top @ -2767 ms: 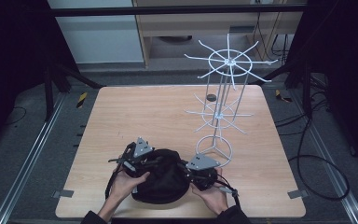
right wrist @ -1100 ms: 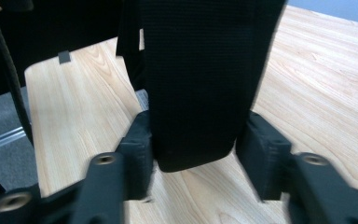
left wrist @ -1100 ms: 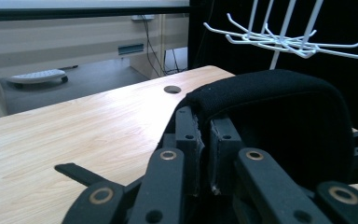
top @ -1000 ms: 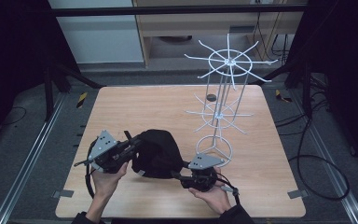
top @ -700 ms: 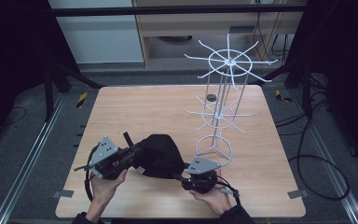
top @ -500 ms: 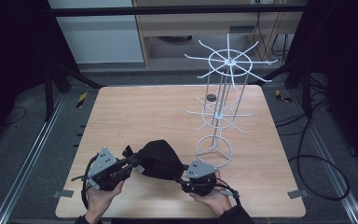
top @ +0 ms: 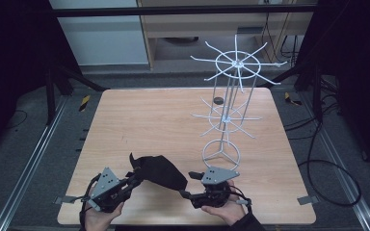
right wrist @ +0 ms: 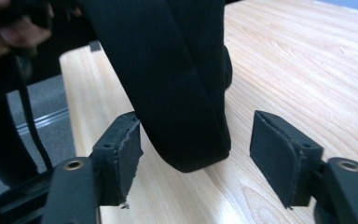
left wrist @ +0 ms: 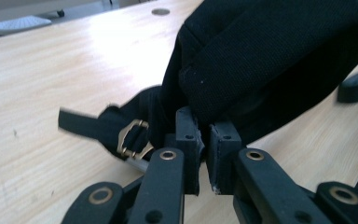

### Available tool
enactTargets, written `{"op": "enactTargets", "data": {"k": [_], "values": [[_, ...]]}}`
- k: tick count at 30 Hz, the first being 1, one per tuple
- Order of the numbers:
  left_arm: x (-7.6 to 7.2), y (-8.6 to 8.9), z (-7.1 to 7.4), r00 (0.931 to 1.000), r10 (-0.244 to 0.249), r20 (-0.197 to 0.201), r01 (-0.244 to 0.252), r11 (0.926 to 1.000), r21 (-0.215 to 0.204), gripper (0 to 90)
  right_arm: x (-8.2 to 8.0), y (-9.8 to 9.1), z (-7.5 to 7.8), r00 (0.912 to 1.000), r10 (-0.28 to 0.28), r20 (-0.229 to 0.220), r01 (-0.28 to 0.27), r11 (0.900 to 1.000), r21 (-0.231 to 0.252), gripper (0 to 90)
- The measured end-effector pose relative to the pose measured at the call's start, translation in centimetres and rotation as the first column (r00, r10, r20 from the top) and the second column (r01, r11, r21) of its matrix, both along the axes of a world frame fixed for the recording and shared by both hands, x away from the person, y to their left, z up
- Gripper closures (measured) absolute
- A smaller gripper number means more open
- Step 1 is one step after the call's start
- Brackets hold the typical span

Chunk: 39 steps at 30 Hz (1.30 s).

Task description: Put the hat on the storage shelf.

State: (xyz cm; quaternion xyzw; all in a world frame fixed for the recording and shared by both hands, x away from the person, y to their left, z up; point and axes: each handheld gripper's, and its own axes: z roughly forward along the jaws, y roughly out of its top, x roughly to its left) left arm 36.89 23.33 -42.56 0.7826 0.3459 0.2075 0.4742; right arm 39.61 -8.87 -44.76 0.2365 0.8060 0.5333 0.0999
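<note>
Here we hold a black cap (top: pixel 158 171) near the front edge of the table (top: pixel 164 120), between our two hands. The left gripper (left wrist: pixel 204 154) is clamped on the cap's rear edge, its jaws pressed together on the fabric just beside the strap with the brass buckle (left wrist: pixel 133 138). The right gripper (right wrist: pixel 193 158) is spread wide, and the cap's brim (right wrist: pixel 182 93) hangs down between its jaws without touching either pad.

In the high view the cap's long axis runs from the left gripper (top: pixel 125 185) across to the right gripper (top: pixel 185 195), with the brim end pointing toward our right hand. So the right gripper is the nearer one to the brim, and it looks ready to close on it; we judge that is the coming move.

The white wire rack (top: pixel 229 103) stands well apart, beyond and to the right of the cap, its prongs bare.
</note>
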Motion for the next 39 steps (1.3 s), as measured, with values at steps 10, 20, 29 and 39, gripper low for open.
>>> {"op": "enactTargets", "data": {"k": [10,20,29,39], "values": [[0.4,0.4,-1.2,0.9985,0.015,-0.052,-0.012,0.9984,0.056,83.9,0.1,1.4,0.1,0.9977,0.038,-0.057,-0.038,0.9993,0.004,57.0],[2.6,2.8,-2.4,0.9898,0.117,-0.082,-0.107,0.9873,0.117,84.6,0.4,3.3,-2.0,0.9963,0.013,-0.086,-0.021,0.9954,-0.094,56.0],[5.2,7.3,-3.3,0.9456,0.3,-0.127,-0.28,0.9481,0.15,77.5,1.3,1.2,-2.0,0.9937,-0.084,-0.075,0.078,0.9934,-0.085,55.4],[5.3,9.8,-2.1,0.9155,0.383,-0.124,-0.376,0.9236,0.074,59.1,1.4,0.0,-1.8,0.9911,-0.119,-0.06,0.114,0.99,-0.083,54.5]]}}
